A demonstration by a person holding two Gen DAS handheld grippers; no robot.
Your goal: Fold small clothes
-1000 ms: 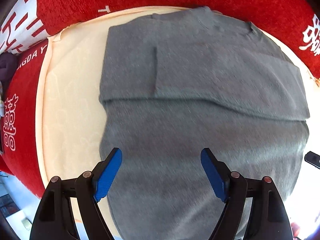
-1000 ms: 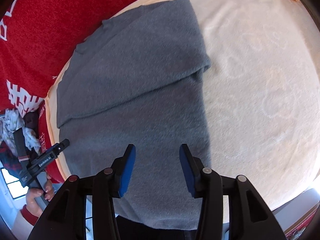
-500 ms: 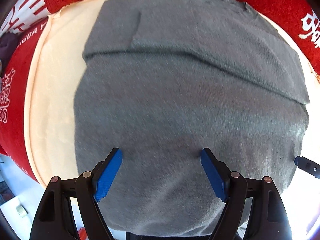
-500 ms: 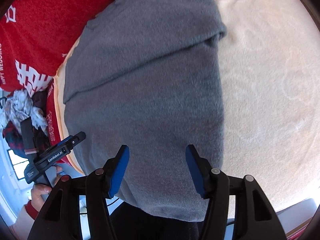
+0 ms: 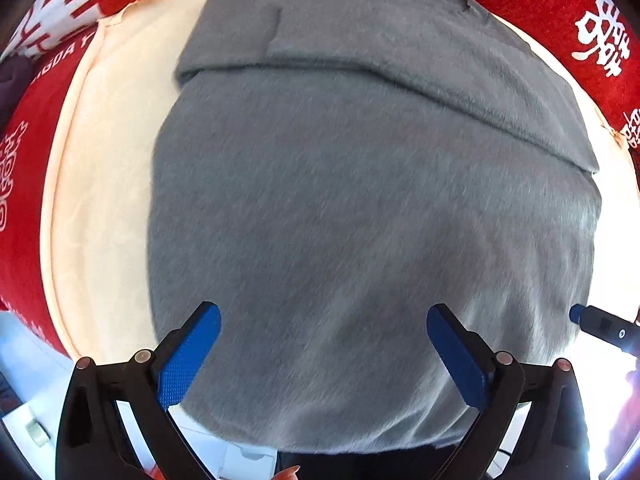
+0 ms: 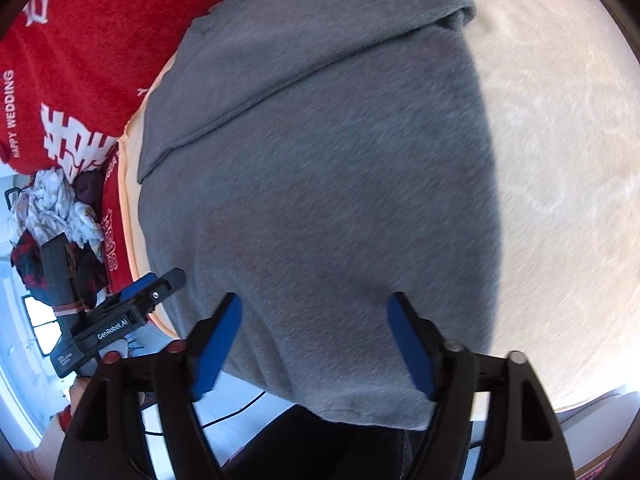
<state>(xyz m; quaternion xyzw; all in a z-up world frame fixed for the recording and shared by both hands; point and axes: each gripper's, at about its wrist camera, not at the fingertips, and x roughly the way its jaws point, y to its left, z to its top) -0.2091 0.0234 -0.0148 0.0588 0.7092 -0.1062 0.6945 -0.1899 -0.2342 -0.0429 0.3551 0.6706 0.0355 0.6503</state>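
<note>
Grey sweater (image 5: 360, 220) flat on the cream pad (image 5: 100, 184), sleeves folded in — left gripper (image 5: 324, 340) and right gripper (image 6: 314, 332) both opening, empty, above its near hem — pinch both hem corners evenly.

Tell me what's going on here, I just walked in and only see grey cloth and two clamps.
A person is folding a grey sweater on a cream pad that lies over a red cloth. Its sleeves are already folded across the chest. The left gripper and the right gripper both hover over the hem end, jaws opening, pads clear of the fabric, holding nothing. A heap of other clothes lies off to the side.
</note>
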